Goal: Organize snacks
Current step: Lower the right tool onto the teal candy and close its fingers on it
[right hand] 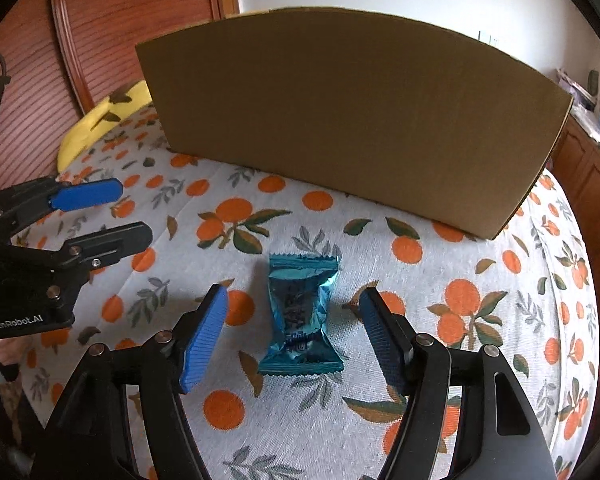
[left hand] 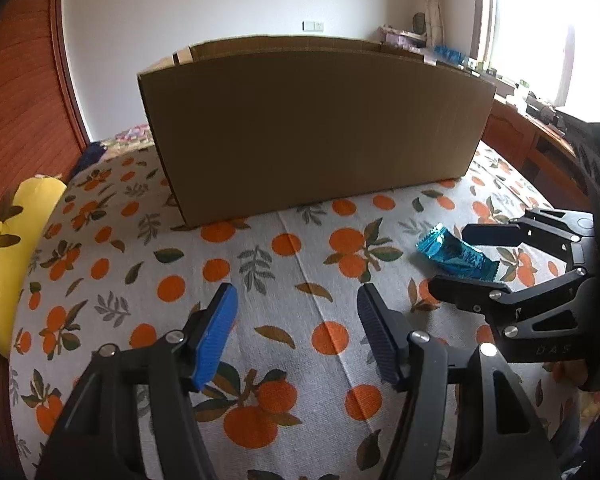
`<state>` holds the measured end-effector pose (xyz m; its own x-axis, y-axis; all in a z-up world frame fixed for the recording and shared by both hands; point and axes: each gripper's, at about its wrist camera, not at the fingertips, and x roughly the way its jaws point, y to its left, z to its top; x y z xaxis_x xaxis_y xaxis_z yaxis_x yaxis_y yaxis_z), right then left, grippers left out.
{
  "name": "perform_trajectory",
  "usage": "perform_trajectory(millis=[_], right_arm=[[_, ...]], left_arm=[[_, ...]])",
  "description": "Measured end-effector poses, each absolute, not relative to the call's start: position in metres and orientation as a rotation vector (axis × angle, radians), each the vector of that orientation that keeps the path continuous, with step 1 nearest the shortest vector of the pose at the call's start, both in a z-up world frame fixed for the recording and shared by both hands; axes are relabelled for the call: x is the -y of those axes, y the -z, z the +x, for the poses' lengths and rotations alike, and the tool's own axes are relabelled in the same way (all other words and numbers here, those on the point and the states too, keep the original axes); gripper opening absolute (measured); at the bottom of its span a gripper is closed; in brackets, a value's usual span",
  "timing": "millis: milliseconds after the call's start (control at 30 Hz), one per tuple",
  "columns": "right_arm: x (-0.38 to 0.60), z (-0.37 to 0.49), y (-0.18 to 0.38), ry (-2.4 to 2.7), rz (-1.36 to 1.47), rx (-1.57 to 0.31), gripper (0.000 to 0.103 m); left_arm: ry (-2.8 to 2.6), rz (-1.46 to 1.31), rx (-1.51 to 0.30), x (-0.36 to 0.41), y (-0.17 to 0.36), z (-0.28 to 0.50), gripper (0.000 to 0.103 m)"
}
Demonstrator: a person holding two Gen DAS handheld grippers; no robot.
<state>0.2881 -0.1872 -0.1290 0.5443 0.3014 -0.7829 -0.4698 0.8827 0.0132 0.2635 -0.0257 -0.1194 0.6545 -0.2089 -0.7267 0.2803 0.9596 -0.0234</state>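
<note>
Listing items, largest first:

1. Bed cover [right hand: 480, 320]: white cloth w/ orange-fruit print, soft, a few creases. Bears everything below.
2. Cardboard box [right hand: 340, 120]: tall plain brown wall facing both cams, open top edge seen in left wrist view. Stands on cover, behind the snack. Likely the drop-off spot; interior hidden.
3. Yellow cushion [left hand: 4, 264]: at cover's left edge, well apart from the snack. Not part of the job.
4. Right gripper [right hand: 294, 336]: fingers spread, blue pads either side of the snack, not touching it. Holding nothing.
5. Left gripper [left hand: 296, 332]: fingers spread over bare cover, nothing between them. Snack lies off to its right.
6. Snack pack [right hand: 300, 320]: small teal foil pillow-pack, crimped at both ends. Lies flat on cover, in front of box, between right gripper's pads.
   - Handling (est.): very light, puffy, crinkly foil, prob. slick; contents may crush, so modest squeeze.
   - Grip pt: across the narrower mid-body, not the thin crimped ends.
   - Long axis: runs away from right cam toward box, far end leaning slightly left; pads sit square to it.
</note>
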Motion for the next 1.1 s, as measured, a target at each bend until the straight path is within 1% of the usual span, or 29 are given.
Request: perform_trajectory(millis=[233,367,400,433,467,500,533,567,600,633,667,733,1100], right_arm=[[0.182,0.289,0.133,-0.438,-0.245,-0.887,0.071],[0.181,0.29,0.134,-0.435,-0.242,-0.885,0.07],[0.181,0.29,0.134,-0.433,-0.243,-0.882,0.067],[0.182,0.289,0.133,-0.43,-0.241,-0.877,0.058],[0.183,0.288,0.132,-0.425,-0.238,-0.871,0.053],[0.184,0.288,0.132,-0.422,-0.236,-0.868,0.04],[0.184,0.287,0.131,-0.419,-0.232,-0.87,0.03],[0.185,0.286,0.131,-0.416,-0.231,-0.872,0.028],[0.186,0.285,0.13,-0.414,-0.231,-0.872,0.024],[0.187,0.284,0.13,-0.41,-0.231,-0.871,0.021],[0.188,0.283,0.129,-0.412,-0.223,-0.874,0.021],[0.191,0.282,0.128,-0.416,-0.209,-0.878,0.021],[0.197,0.269,0.109,-0.433,-0.187,-0.844,0.021]], left_arm=[[0.252,0.106,-0.88,0.027,0.131,0.273,0.063],[0.25,0.122,-0.894,0.03,0.135,0.274,0.069],[0.252,0.123,-0.895,0.03,0.135,0.274,0.069],[0.252,0.122,-0.896,0.03,0.135,0.274,0.07],[0.251,0.12,-0.897,0.03,0.135,0.275,0.071],[0.249,0.119,-0.898,0.029,0.135,0.275,0.072],[0.244,0.12,-0.901,0.029,0.135,0.275,0.077],[0.236,0.12,-0.905,0.029,0.136,0.276,0.082],[0.226,0.113,-0.91,0.027,0.137,0.277,0.085],[0.216,0.11,-0.916,0.026,0.137,0.278,0.092],[0.204,0.102,-0.923,0.024,0.138,0.28,0.098],[0.184,0.089,-0.935,0.021,0.139,0.282,0.102],[0.171,0.084,-0.94,0.021,0.141,0.281,0.103]])
